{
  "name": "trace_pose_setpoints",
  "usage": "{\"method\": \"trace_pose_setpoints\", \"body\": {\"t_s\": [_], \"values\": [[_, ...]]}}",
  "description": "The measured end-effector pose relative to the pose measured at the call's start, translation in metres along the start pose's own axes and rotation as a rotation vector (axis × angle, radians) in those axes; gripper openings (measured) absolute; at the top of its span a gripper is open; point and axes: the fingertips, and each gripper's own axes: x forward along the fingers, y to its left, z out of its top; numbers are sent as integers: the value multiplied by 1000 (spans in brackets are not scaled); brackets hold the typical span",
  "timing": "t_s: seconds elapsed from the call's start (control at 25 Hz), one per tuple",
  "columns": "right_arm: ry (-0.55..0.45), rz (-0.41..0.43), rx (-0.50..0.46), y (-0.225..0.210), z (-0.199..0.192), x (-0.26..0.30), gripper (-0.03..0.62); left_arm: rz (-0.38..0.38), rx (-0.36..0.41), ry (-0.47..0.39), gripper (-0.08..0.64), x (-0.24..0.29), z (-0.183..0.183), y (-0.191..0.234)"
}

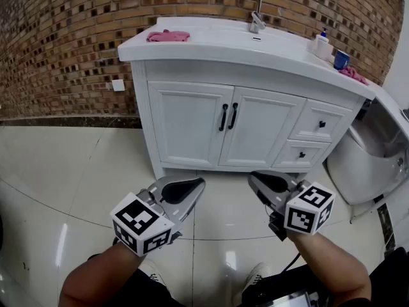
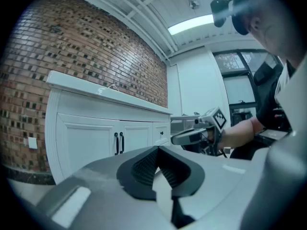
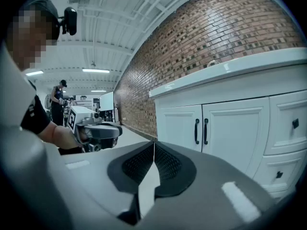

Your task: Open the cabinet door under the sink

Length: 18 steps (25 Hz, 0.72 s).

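Note:
A white vanity cabinet (image 1: 192,123) stands under the sink against the brick wall. Its two doors are closed, with two black vertical handles (image 1: 228,116) side by side at the middle seam. The handles (image 2: 118,143) also show in the left gripper view, and the handles (image 3: 200,131) in the right gripper view. My left gripper (image 1: 195,185) hovers over the floor, well short of the doors, shut and empty. To its right my right gripper (image 1: 255,180) hangs at about the same distance, jaws shut with nothing between them.
Two small drawers (image 1: 319,125) with black knobs sit right of the doors. On the counter lie a pink cloth (image 1: 168,36), a faucet (image 1: 255,8) and bottles (image 1: 323,45). A white toilet (image 1: 370,158) stands at the right. The floor is glossy tile (image 1: 64,171).

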Motion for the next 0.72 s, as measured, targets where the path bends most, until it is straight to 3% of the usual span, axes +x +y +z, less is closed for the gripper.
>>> {"method": "trace_pose_setpoints", "body": {"t_s": [0.12,0.32,0.6,0.72], "values": [[2,-17,19,-16,1,11,9,-14,52,26,6,3,-1,-4],[-6,-52,-17,-43,4,34,28,-31,40,13,6,0,-4,-6],[-24,-139,-65,-89,5,72,71,-23,-115,-15,6,-7,-14,17],[-42,-170,-78,-111,12,89,100,6,-129,-30,6,-8,-13,26]]}}
